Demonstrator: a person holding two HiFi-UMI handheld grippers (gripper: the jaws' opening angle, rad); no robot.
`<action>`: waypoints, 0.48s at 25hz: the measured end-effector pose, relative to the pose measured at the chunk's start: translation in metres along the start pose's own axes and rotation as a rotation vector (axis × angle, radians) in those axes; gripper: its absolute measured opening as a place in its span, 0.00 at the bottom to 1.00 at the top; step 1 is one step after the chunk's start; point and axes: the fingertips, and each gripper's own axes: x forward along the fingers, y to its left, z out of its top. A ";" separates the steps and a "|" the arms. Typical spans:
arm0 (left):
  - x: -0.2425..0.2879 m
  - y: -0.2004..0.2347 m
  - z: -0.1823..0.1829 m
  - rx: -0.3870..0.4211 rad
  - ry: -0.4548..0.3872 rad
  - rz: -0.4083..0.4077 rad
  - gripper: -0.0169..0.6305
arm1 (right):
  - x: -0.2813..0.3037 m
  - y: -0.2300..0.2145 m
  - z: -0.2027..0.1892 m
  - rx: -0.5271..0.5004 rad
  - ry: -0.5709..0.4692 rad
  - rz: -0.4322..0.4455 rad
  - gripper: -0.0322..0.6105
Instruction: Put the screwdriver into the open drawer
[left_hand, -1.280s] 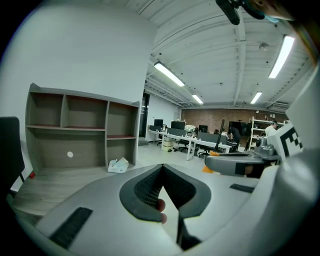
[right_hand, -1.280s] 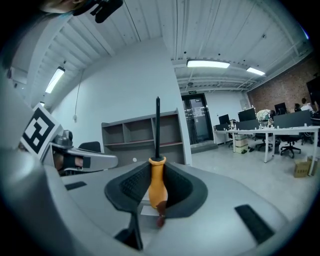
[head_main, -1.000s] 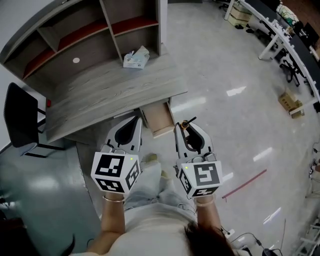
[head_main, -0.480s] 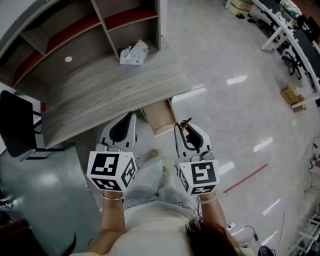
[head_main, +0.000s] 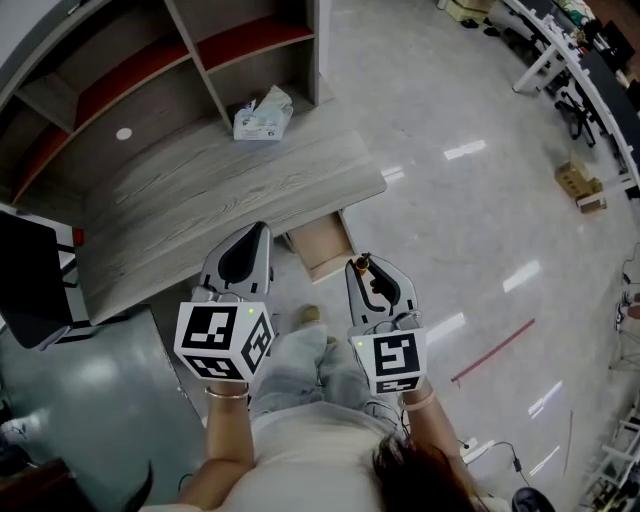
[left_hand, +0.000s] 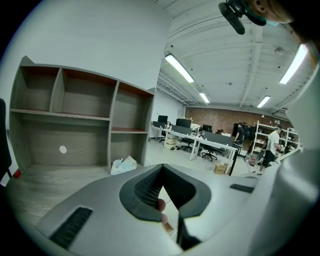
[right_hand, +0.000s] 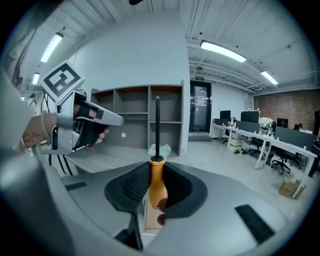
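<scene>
The right gripper has its jaws clamped on the orange handle of the screwdriver, which points up and away. The left gripper has its jaws together with nothing in them. The open drawer sticks out from under the surface, just past the two grippers. To do this well, I think the right gripper should go down over the drawer, tip the screwdriver flat, and let go low inside. The right gripper view shows the whole long shaft. The head view shows only a bit of handle, but shows best where the drawer sits.
</scene>
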 end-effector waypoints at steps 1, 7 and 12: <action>0.003 0.003 -0.001 -0.003 0.002 -0.003 0.04 | 0.003 0.001 -0.002 -0.010 0.004 0.000 0.19; 0.016 0.019 -0.012 -0.025 0.023 0.030 0.04 | 0.026 -0.002 -0.022 -0.058 0.037 0.024 0.19; 0.024 0.025 -0.021 -0.067 0.011 0.089 0.04 | 0.043 -0.007 -0.044 -0.122 0.074 0.078 0.19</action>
